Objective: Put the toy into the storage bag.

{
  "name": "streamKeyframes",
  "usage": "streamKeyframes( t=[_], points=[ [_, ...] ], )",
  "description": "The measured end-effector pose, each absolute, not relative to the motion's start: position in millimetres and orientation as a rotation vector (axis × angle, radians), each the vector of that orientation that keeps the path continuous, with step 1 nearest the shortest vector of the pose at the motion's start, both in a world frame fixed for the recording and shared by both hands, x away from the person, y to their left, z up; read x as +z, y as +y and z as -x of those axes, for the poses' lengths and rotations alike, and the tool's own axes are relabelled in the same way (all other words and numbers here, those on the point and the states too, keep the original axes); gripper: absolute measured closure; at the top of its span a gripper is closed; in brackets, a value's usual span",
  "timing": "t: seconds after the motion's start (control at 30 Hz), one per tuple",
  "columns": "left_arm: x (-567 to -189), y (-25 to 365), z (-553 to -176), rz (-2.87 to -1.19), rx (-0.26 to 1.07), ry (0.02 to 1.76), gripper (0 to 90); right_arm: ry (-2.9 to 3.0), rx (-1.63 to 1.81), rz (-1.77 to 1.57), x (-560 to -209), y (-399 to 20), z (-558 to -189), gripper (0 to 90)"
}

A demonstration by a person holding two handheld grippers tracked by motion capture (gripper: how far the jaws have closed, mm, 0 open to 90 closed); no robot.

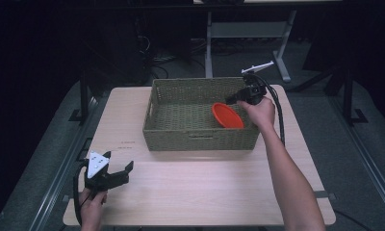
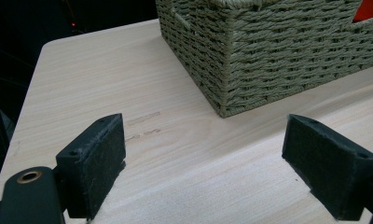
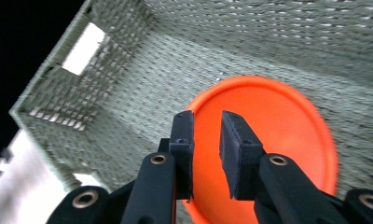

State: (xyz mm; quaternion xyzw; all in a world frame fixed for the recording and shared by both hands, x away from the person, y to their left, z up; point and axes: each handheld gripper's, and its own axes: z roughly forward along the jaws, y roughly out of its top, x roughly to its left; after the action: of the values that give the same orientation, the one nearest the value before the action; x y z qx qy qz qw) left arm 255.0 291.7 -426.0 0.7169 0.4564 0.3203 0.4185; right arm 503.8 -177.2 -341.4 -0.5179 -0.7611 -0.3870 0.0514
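Orange plate (image 3: 278, 140) gripped on its rim inside the woven basket (image 1: 200, 137).

The right gripper (image 3: 207, 140) is clamped on the plate's near edge, which is hidden behind its jaws. The left gripper (image 2: 205, 163) is held spread wide over the table (image 2: 105, 84), grasping nothing. Faint print on the tabletop cannot be read.

Pale wood-grain table (image 1: 195, 192) with rounded corners. Directly on it, a woven olive-green basket (image 1: 200, 137), rectangular, toward the far edge and slightly right of centre. Two faint lines of small print (image 1: 128, 145) on the surface just left of the basket's near-left corner. Bare board near, left and right of the basket.
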Motion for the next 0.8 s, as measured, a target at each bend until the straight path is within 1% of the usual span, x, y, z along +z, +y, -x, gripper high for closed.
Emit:
streamKeyframes(
  t=[0.17, 0.2, 0.27, 0.47, 0.5, 0.8],
  points=[
    [-426.0, 292.3, -254.8, -1.790, 0.801, 1.150, 12.8, -2.306, -1.193, 1.560, -341.1, -177.1, -500.8, 72.2],
    [-426.0, 292.5, -254.7, -1.788, 0.802, 1.151, 12.8, -2.303, -1.192, 1.558, -341.4, -177.1, -500.5, 71.2],
    [-426.0, 293.1, -254.2, -1.789, 0.804, 1.152, 12.8, -2.286, -1.194, 1.552, -342.5, -177.3, -499.7, 66.4],
    [-425.3, 293.0, -252.0, -1.787, 0.809, 1.153, 12.8, -2.275, -1.169, 1.523, -345.0, -175.3, -497.7, 62.5],
    [-425.2, 293.1, -251.9, -1.787, 0.809, 1.153, 12.8, -2.276, -1.165, 1.514, -346.2, -174.6, -497.4, 59.9],
    [-425.3, 293.6, -251.8, -1.783, 0.810, 1.150, 12.8, -2.267, -1.175, 1.486, -341.7, -173.2, -489.6, 55.7]
  ],
)
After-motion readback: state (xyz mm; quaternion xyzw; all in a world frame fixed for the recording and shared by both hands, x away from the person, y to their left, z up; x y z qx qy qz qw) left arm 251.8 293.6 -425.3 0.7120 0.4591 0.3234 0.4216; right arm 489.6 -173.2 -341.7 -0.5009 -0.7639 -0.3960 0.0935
